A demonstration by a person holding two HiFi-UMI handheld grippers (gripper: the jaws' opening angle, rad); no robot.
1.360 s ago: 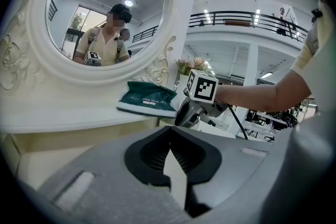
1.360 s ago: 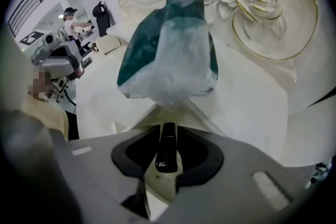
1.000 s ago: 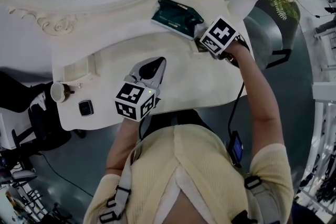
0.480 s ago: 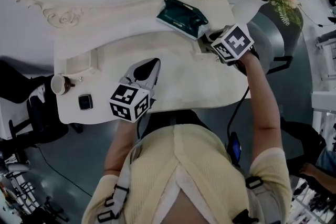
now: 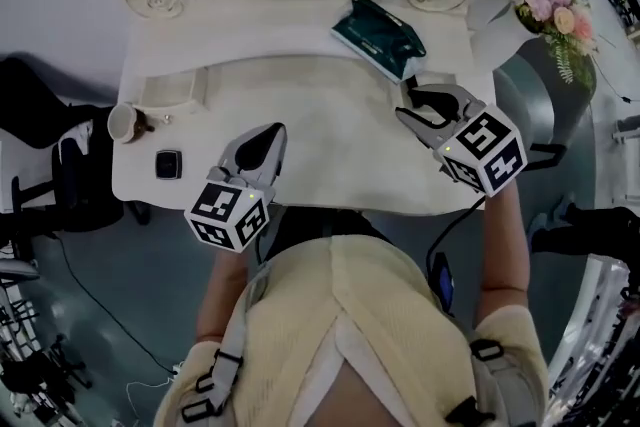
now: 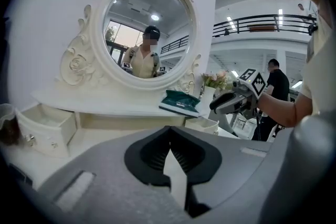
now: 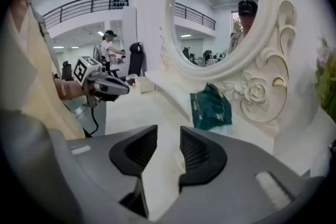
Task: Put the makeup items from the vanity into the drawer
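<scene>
Hovering above a white table [image 5: 330, 150], two hand-held grippers, neither touching anything.

Left gripper [image 5: 265, 140]: fingers clenched tip to tip, nothing between them. Held over the near half of the table, pointing toward the mirror [image 6: 147, 34].

Right gripper [image 5: 407, 103]: fingers released, having just been opening. Only bare tabletop visible through the gap. Held over the right part of the table, well apart from the left fingers.

Green pouch [image 5: 378, 37]: lying flat on the raised shelf under the mirror, just ahead of the right fingers and clear of them. Well ahead and to the right of the left fingers.

Small dark square case [image 5: 168, 164]: flat on the table, left of the left fingers, near the front edge.

Small drawer [image 5: 168, 91]: pulled open, ahead and to the left of the left fingers, beyond the dark case. Contents not discernible.

Cup [image 5: 122, 123]: at the table's left edge, just left of the drawer, farthest from both sets of fingers.

Pink flowers [image 5: 548, 0]: in a white vase, right of the right fingers, past the pouch.
</scene>
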